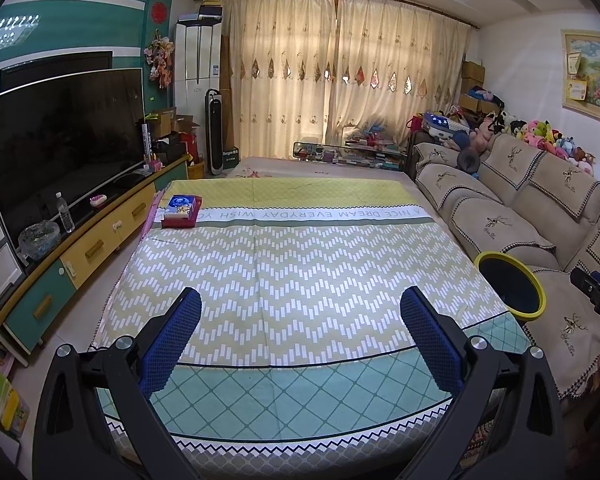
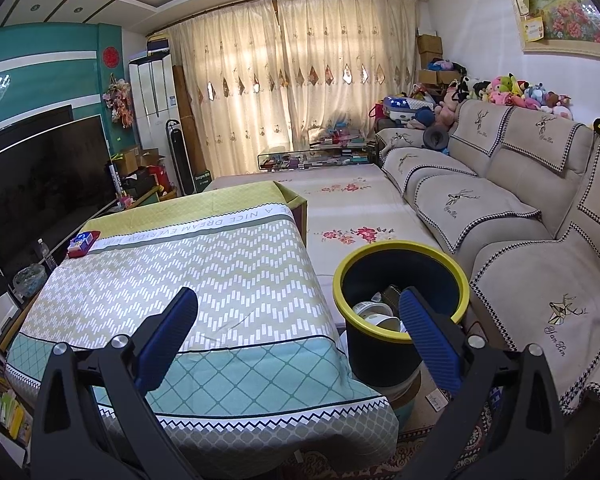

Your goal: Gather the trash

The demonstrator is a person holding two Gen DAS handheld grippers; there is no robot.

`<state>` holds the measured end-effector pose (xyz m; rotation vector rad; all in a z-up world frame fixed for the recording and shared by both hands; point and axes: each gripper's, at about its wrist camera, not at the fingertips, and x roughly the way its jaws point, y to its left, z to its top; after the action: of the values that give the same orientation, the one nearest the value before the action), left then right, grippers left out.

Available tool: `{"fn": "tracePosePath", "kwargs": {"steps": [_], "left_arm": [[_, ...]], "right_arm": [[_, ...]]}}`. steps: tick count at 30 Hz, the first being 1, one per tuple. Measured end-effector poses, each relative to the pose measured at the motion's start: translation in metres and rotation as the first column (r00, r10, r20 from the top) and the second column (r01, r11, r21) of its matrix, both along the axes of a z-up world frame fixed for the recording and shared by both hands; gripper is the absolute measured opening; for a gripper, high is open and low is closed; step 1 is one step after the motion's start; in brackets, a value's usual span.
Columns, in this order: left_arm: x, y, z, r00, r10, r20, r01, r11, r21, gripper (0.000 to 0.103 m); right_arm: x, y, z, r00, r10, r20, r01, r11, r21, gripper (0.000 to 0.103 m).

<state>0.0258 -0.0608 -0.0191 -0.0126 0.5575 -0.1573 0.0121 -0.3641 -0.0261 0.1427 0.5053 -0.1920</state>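
Observation:
A dark bin with a yellow rim (image 2: 400, 308) stands on the floor between the table and the sofa; white and dark trash lies inside it (image 2: 374, 312). It also shows in the left wrist view (image 1: 510, 284) at the table's right edge. My left gripper (image 1: 300, 304) is open and empty above the near part of the patterned tablecloth (image 1: 284, 264). My right gripper (image 2: 298, 308) is open and empty, over the table's near right corner, its right finger (image 2: 424, 332) in front of the bin's mouth.
A red tray with a blue tissue pack (image 1: 181, 210) sits at the table's far left. A beige sofa (image 2: 520, 208) runs along the right. A TV (image 1: 60, 136) on a low cabinet (image 1: 96, 240) stands left, with a water bottle (image 1: 65, 213).

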Motion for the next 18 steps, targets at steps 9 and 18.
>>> {"fn": "tracePosePath", "kwargs": {"steps": [9, 18], "left_arm": [[0.0012, -0.0005, -0.0045, 1.000, -0.006, -0.007, 0.006, 1.000, -0.007, 0.098], [0.0013, -0.0011, -0.0051, 1.000, -0.007, -0.009, 0.007, 1.000, -0.008, 0.098]], "right_arm": [[0.0015, 0.0012, -0.0022, 1.000, 0.001, -0.004, -0.001, 1.000, 0.001, 0.096], [0.0022, 0.0010, -0.0027, 1.000, 0.001, -0.006, -0.001, 1.000, 0.003, 0.096]]}}
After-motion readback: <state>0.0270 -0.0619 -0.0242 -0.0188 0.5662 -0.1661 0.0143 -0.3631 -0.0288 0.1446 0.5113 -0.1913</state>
